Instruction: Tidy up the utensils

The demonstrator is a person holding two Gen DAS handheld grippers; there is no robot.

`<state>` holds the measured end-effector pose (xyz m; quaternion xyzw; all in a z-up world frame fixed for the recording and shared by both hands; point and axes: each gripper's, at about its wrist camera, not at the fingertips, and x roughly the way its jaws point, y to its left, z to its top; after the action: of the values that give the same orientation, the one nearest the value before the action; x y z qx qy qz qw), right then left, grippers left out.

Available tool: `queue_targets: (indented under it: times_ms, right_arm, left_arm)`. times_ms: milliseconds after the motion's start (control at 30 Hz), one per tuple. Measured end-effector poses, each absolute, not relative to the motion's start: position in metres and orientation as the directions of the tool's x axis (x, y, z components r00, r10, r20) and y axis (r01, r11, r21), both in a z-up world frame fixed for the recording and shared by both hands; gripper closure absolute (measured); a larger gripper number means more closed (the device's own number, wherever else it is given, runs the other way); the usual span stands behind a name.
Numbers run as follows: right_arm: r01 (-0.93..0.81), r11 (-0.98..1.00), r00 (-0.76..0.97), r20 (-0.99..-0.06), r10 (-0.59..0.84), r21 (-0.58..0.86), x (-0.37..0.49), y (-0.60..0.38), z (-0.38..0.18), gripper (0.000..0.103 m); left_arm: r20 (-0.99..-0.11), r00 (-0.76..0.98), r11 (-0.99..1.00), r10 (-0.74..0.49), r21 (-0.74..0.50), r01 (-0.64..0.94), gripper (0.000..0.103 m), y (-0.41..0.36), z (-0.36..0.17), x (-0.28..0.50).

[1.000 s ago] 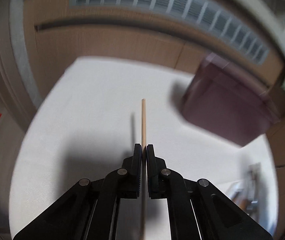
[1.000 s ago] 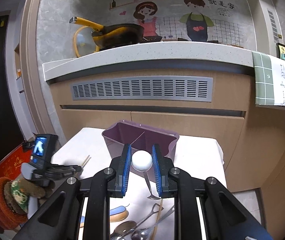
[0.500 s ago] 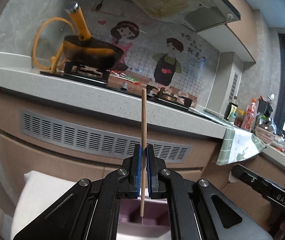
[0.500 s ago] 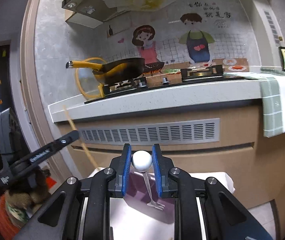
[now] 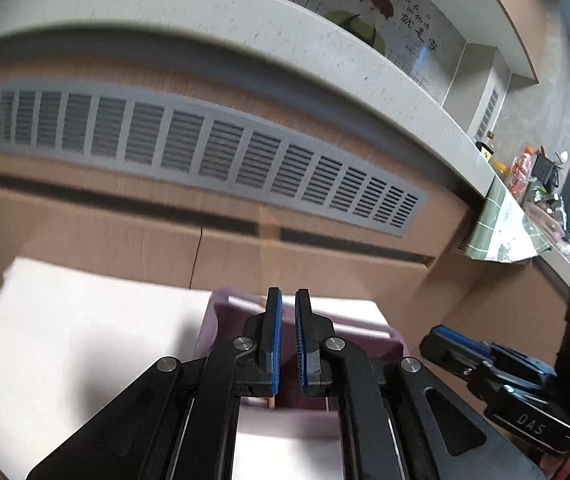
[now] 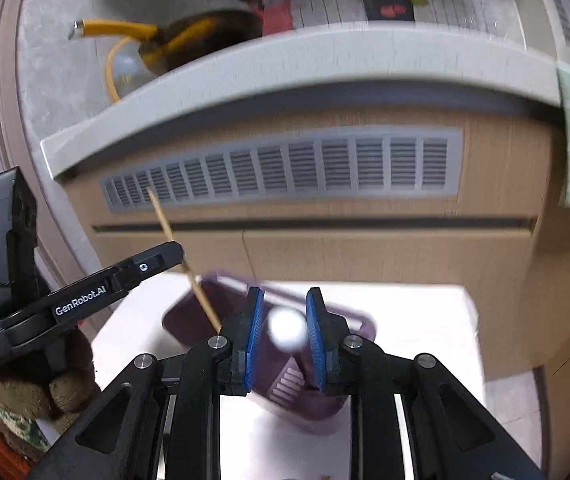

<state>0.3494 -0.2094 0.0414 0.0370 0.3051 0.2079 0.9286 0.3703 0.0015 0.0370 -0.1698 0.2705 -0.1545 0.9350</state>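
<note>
Chopstick and white-ended utensil over the purple bin

A thin, pale wooden chopstick [image 6: 183, 260] slants steeply, its lower end inside the purple utensil bin [image 6: 189, 320] on the white table [image 6: 413, 320]. The left tongs [image 5: 288, 340] are opening, a narrow gap showing and the pads off the stick. The right tongs [image 6: 283, 336] are opening too, a blurred white round utensil end [image 6: 285, 330] between the blue pads, above the bin.

One purple bin [image 6: 325, 404], one chopstick [image 6: 181, 258], one white-knobbed utensil [image 6: 287, 328], two grippers.
</note>
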Motion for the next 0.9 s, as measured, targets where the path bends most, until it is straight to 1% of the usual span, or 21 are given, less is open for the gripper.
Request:
queue_targets:
  times_ms: [33, 67, 100, 133, 200, 267, 300, 333, 433, 567, 633, 700, 767, 833, 900]
  right_arm:
    - [-0.367, 0.909, 0.721, -0.558, 0.411, 0.195, 0.348, -0.209, 0.038, 0.081]
    - [-0.371, 0.909, 0.722, -0.556, 0.412, 0.191, 0.345, -0.209, 0.038, 0.081]
    - [-0.374, 0.910, 0.733, -0.543, 0.409, 0.180, 0.340, -0.211, 0.040, 0.081]
    - [-0.370, 0.915, 0.759, -0.516, 0.397, 0.160, 0.330, -0.214, 0.045, 0.081]
    - [-0.353, 0.927, 0.805, -0.463, 0.371, 0.128, 0.313, -0.220, 0.055, 0.081]
    - [-0.336, 0.935, 0.845, -0.403, 0.351, 0.110, 0.292, -0.229, 0.062, 0.081]
    - [-0.339, 0.935, 0.847, -0.400, 0.350, 0.101, 0.283, -0.232, 0.064, 0.079]
    - [-0.364, 0.928, 0.828, -0.429, 0.361, 0.077, 0.273, -0.232, 0.062, 0.078]
    - [-0.491, 0.871, 0.727, -0.537, 0.428, 0.030, 0.251, -0.223, 0.044, 0.078]
    - [-0.632, 0.771, 0.607, -0.669, 0.428, -0.079, 0.211, -0.198, 0.002, 0.078]
    - [-0.690, 0.714, 0.550, -0.729, 0.407, -0.122, 0.193, -0.182, -0.020, 0.078]
    - [-0.730, 0.669, 0.510, -0.763, 0.397, -0.140, 0.178, -0.171, -0.037, 0.080]
    - [-0.768, 0.629, 0.455, -0.791, 0.409, -0.117, 0.169, -0.163, -0.051, 0.080]
    - [-0.779, 0.622, 0.417, -0.805, 0.423, -0.076, 0.166, -0.161, -0.056, 0.080]
    - [-0.749, 0.662, 0.392, -0.807, 0.442, -0.002, 0.174, -0.166, -0.057, 0.080]
  left_arm:
    - [-0.451, 0.806, 0.892, -0.383, -0.407, 0.196, 0.091, 0.003, 0.036, 0.367]
    - [-0.445, 0.807, 0.887, -0.388, -0.419, 0.195, 0.085, 0.007, 0.036, 0.360]
    - [-0.442, 0.806, 0.882, -0.393, -0.429, 0.195, 0.082, 0.011, 0.037, 0.354]
    - [-0.438, 0.807, 0.880, -0.396, -0.433, 0.196, 0.079, 0.015, 0.039, 0.347]
    - [-0.427, 0.817, 0.882, -0.389, -0.428, 0.197, 0.076, 0.023, 0.041, 0.324]
    - [-0.418, 0.829, 0.890, -0.372, -0.413, 0.191, 0.066, 0.030, 0.039, 0.298]
    - [-0.412, 0.833, 0.891, -0.369, -0.411, 0.191, 0.064, 0.037, 0.037, 0.282]
    - [-0.411, 0.835, 0.892, -0.367, -0.410, 0.191, 0.062, 0.040, 0.033, 0.268]
    - [-0.441, 0.828, 0.900, -0.346, -0.405, 0.160, 0.062, 0.051, 0.020, 0.223]
    - [-0.556, 0.800, 0.952, -0.224, -0.301, 0.057, 0.062, 0.054, -0.007, 0.173]
    - [-0.599, 0.776, 0.960, -0.199, -0.280, 0.031, 0.062, 0.053, -0.019, 0.158]
    - [-0.633, 0.750, 0.959, -0.192, -0.284, 0.005, 0.062, 0.057, -0.031, 0.148]
    - [-0.664, 0.726, 0.962, -0.177, -0.273, -0.016, 0.062, 0.061, -0.039, 0.142]
    - [-0.667, 0.727, 0.967, -0.163, -0.256, -0.017, 0.062, 0.060, -0.040, 0.137]
    - [-0.660, 0.730, 0.968, -0.176, -0.249, 0.008, 0.062, 0.055, -0.040, 0.134]
